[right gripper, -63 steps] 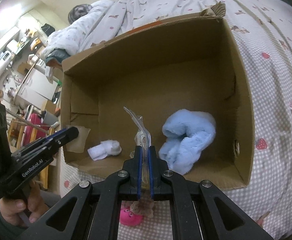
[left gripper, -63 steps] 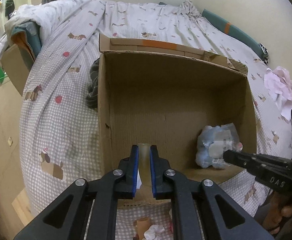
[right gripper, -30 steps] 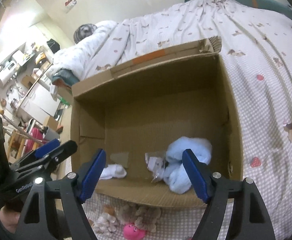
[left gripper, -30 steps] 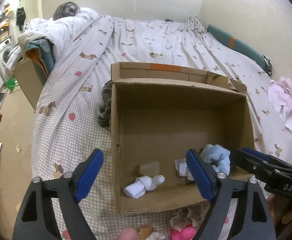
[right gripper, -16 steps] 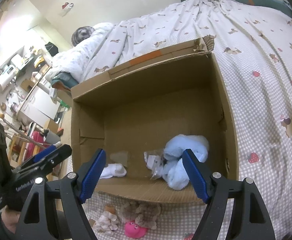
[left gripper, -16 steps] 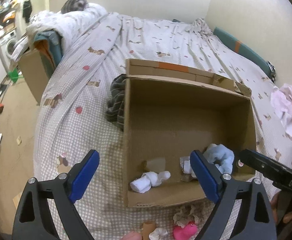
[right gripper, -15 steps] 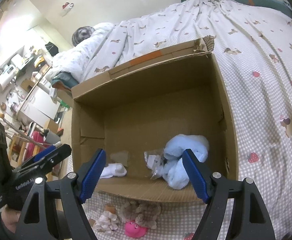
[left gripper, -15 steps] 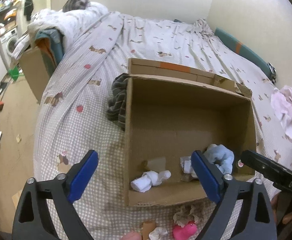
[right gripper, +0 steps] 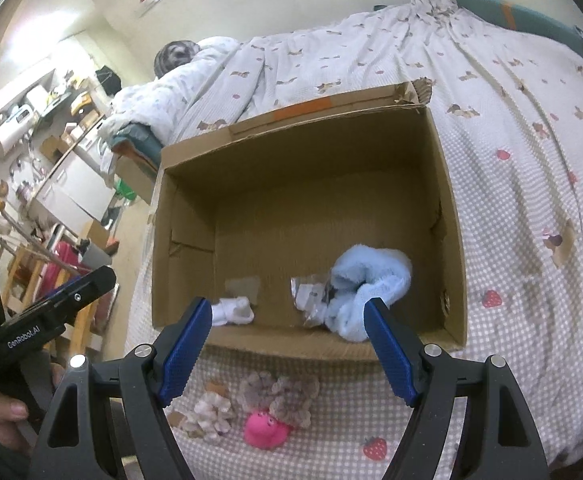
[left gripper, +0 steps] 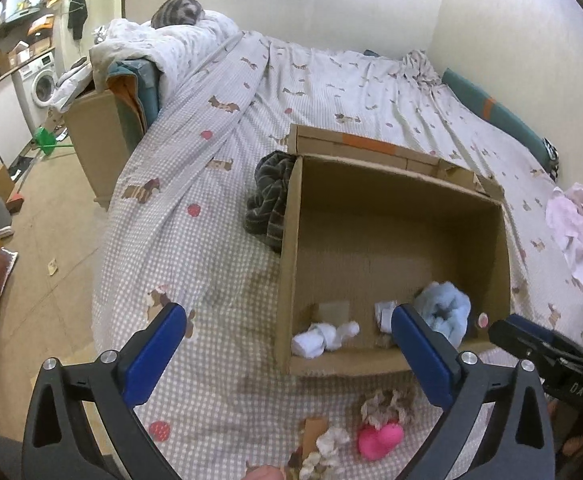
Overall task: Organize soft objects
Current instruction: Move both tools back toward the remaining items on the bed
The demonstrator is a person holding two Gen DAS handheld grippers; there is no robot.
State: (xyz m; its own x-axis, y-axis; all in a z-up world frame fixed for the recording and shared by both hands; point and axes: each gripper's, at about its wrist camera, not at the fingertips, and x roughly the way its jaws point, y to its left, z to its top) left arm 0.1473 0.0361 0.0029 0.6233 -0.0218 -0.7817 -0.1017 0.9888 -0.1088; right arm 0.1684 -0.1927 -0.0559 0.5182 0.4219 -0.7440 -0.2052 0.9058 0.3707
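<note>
Each hand-held gripper is black plastic. The left hand-held gripper (left gripper: 287,326) has triangular cut-outs, blue ribbed pads (left gripper: 153,354) and silver screws; so has the right hand-held gripper (right gripper: 289,320). White lettering marks their sides. A hand (right gripper: 1,416) shows a dark sleeve.

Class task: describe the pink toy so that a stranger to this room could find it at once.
Start at the cardboard box on the bed. On the checked sheet just outside its near wall lies a cluster of soft things. The pink toy is the only bright pink one, beside a grey-brown frilly piece and a whitish one.
</note>
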